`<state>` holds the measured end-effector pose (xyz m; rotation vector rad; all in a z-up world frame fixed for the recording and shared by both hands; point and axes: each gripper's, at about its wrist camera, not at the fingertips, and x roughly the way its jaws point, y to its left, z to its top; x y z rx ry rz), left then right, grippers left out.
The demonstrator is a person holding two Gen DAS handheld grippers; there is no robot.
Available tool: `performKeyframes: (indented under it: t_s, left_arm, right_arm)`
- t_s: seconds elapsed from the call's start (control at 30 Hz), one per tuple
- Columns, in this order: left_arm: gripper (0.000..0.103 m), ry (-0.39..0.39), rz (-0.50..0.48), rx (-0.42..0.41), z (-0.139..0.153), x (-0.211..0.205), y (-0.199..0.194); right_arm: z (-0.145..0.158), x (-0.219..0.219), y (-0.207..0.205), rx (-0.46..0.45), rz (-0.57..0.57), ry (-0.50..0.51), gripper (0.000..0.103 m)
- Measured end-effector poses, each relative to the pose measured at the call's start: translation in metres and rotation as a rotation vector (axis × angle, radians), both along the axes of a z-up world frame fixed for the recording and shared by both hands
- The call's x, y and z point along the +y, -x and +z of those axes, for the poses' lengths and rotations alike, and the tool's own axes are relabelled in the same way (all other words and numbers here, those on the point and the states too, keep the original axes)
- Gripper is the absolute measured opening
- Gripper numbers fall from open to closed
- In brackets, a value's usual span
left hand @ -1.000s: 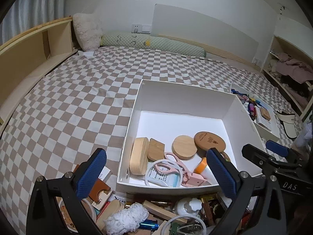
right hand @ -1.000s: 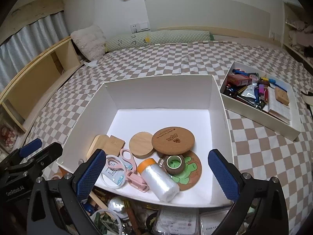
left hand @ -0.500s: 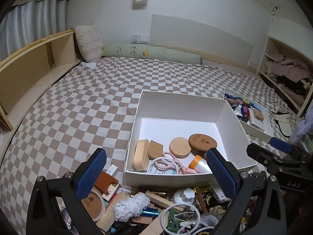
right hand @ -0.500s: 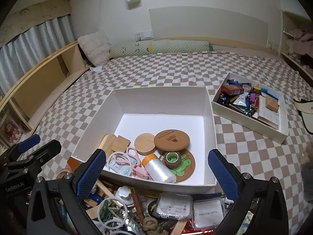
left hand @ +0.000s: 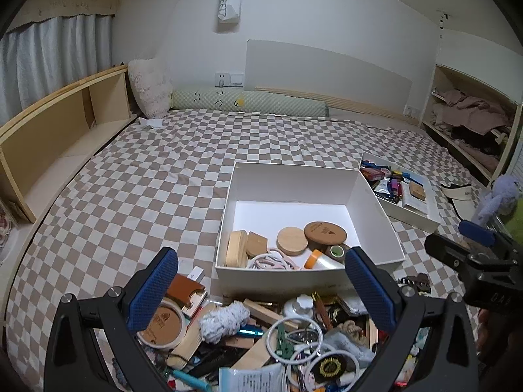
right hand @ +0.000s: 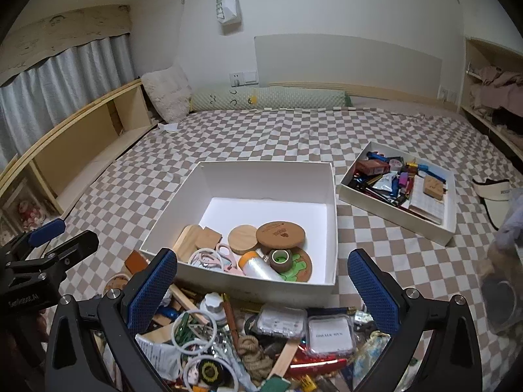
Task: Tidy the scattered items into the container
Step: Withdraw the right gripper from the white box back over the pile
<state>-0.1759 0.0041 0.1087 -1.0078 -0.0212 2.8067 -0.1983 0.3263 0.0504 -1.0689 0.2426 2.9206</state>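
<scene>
Left tongs (left hand: 261,287): mine, spread wide and empty, hanging over the clutter at the bottom of the left wrist frame.
Right tongs (right hand: 261,285): also spread wide, pinching nothing, above the same heap in the lower middle of the right wrist frame.
Scattered pile (right hand: 248,336): the task's things lie heaped on the bed at the bottom of both frames, touching the near wall of the box. Rings, a rope knot, wooden sticks and small clear cases overlap one another.
Snag risk: I judge the white rings (right hand: 196,333) and the rope knot (right hand: 253,351) are tangled with their neighbours, so lifting one could drag others along or spill them off the heap.
Slip risk: the clear case (right hand: 330,334) looks smooth and flat; my pads may slide off unless I take it by its edges.
Near wall (right hand: 261,289): it stands right behind the pile; a low carry could knock it and shove the box across the soft bedding.
White box (left hand: 228,202): centre of both frames, its near half already holding wooden lids, pink scissors, a roll and tape. The far half is bare floor, so that is my open drop room.
Second tray (right hand: 447,232): right of centre, full, well apart from the box. I must not drop there.
Beyond: checked bedspread (left hand: 147,179) lies open to the upper left.
</scene>
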Motion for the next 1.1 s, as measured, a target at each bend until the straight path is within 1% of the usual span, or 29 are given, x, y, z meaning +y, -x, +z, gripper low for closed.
performKeyframes:
  t_s: [0.37, 0.6, 0.87, 1.1]
  left_arm:
    - [0.103, 0.006, -0.025, 0.009, 0.001, -0.011, -0.041]
    - [0.103, 0.038, -0.031, 0.031, -0.008, -0.017, -0.066]
    - [0.103, 0.063, -0.075, 0.034, -0.028, -0.016, -0.091]
    - [0.103, 0.039, -0.095, 0.004, -0.052, -0.019, -0.106]
  right_arm:
    - [0.008, -0.008, -0.044, 0.035, 0.012, -0.021, 0.103]
    - [0.003, -0.013, -0.064, 0.041, 0.023, -0.024, 0.103]
    - [-0.015, -0.018, -0.086, 0.041, 0.032, -0.053, 0.103]
    - [-0.044, -0.015, -0.103, 0.007, 0.016, -0.054, 0.103]
